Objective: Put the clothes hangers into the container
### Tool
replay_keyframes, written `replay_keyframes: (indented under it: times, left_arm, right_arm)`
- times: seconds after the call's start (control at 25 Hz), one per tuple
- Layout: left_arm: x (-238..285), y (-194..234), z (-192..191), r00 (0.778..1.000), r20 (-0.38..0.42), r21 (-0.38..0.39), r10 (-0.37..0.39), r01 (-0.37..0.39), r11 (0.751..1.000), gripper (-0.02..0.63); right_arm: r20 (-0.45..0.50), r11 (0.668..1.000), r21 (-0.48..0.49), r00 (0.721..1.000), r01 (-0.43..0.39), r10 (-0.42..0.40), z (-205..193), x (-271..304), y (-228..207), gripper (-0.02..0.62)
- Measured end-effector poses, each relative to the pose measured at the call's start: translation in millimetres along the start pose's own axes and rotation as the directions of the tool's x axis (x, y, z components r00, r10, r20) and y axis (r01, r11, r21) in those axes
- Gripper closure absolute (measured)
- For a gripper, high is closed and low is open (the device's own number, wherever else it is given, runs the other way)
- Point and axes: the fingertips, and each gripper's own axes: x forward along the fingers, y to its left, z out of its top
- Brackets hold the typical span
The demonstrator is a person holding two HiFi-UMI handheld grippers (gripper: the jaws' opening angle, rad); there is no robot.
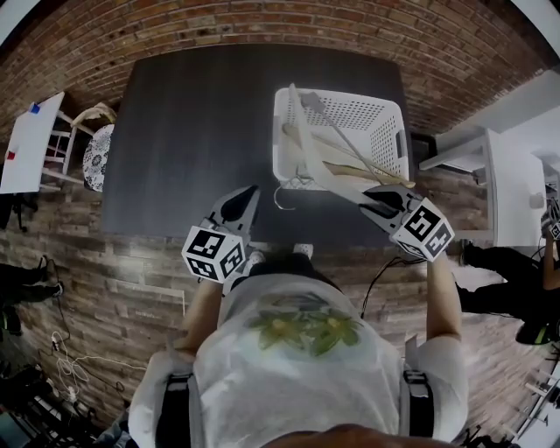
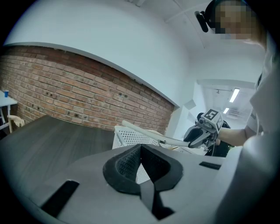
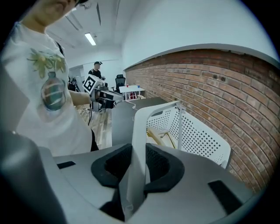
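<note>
Right tool [image 1: 381, 201] clenched on white hanger [image 1: 302, 140], angled over basket [image 1: 385, 109] on surface [image 1: 192, 131]. Left tool [image 1: 238, 206] closed, empty. Loading step. Next, probably: lower hanger inside, release.

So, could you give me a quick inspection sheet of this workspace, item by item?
Surface: dark table.
Job's things: white basket on the table's right side; wooden hanger inside; white hanger reaching over it.
Clutter: nothing seen.
Grippers: left gripper shut, empty; right gripper shut on the white hanger.
Cables: loose cables on the floor, left.
Surroundings: brick wall, white desk.
</note>
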Motion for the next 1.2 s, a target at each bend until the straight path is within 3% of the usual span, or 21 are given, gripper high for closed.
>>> replay_keyframes:
  times: [0.56, 1.2]
  left_arm:
    - [18, -5, 6, 0.998, 0.009, -0.013, 0.061, -0.061, 0.998, 0.578]
    - [18, 2, 6, 0.991, 0.012, -0.037, 0.133, -0.132, 0.991, 0.578]
  right_arm:
    - [-0.118, 0.987, -0.065, 0.983, -0.148, 0.140, -18, -5, -40, 0.477]
    - [-0.183, 0.969, -0.042, 0.956, -0.242, 0.231, -25, 28, -79, 0.477]
